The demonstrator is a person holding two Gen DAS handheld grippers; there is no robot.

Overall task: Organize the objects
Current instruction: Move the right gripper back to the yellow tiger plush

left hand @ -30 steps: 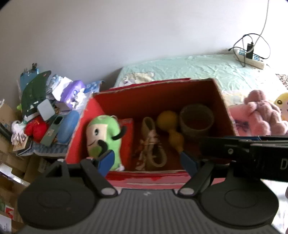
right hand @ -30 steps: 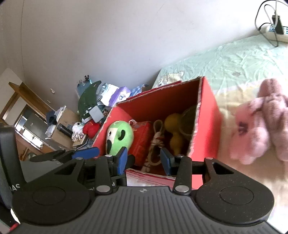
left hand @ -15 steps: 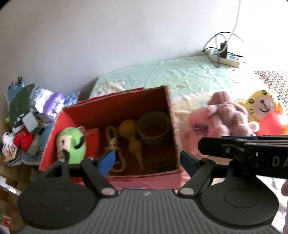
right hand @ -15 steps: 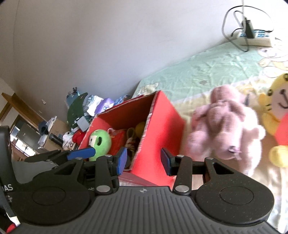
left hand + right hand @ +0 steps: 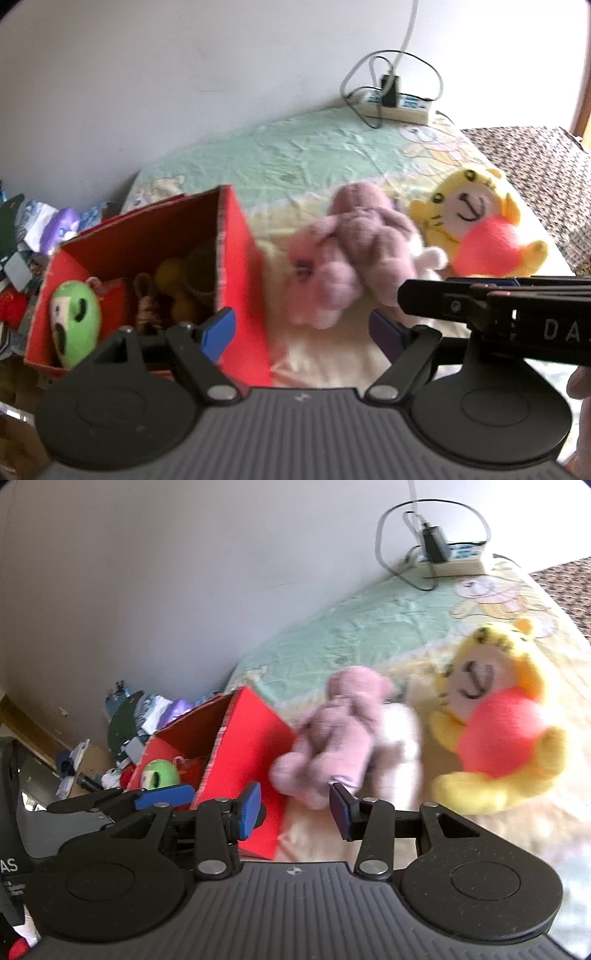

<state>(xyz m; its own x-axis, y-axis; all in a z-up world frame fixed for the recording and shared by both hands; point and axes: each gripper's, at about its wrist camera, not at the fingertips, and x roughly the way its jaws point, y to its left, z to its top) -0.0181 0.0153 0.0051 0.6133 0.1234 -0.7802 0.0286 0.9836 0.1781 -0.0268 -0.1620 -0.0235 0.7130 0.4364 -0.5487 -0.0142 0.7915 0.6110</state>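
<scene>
Toys lay on a bed (image 5: 314, 155) beside a red box (image 5: 242, 295). A pink plush (image 5: 354, 251) rested on the sheet just right of the box, close to its side wall or touching it; blur hid which. A yellow tiger plush (image 5: 476, 229) with a red body lay just beyond it, further right. Inside the box sat a green plush (image 5: 75, 325), a coil of rope (image 5: 147, 310), a yellow gourd-shaped toy (image 5: 173, 284) and a round basket (image 5: 201, 273).

The left hand-held gripper (image 5: 303, 332) hung above the gap between box and pink plush, its jaws spread and empty. The right hand-held gripper (image 5: 295, 808) was likewise spread with nothing between its blue pads (image 5: 249, 808), aimed at the lower end of the pink plush (image 5: 332, 738). Its body crossed the right side of the left view, so the two tools were very near each other.

Several things could go wrong from there. Working this close together, the grippers might knock each other and spoil the aim. The pink plush was soft, so a shallow pinch might catch only fluff and let it slip free during a lift. A low approach could snag the bed sheet along with the toy. The box looked light; a bump on its wall could shove it toward the bed's edge, where clutter (image 5: 33, 236) was piled beyond. The yellow tiger plush (image 5: 495, 720) could be dragged along if the jaws closed too far right.
</scene>
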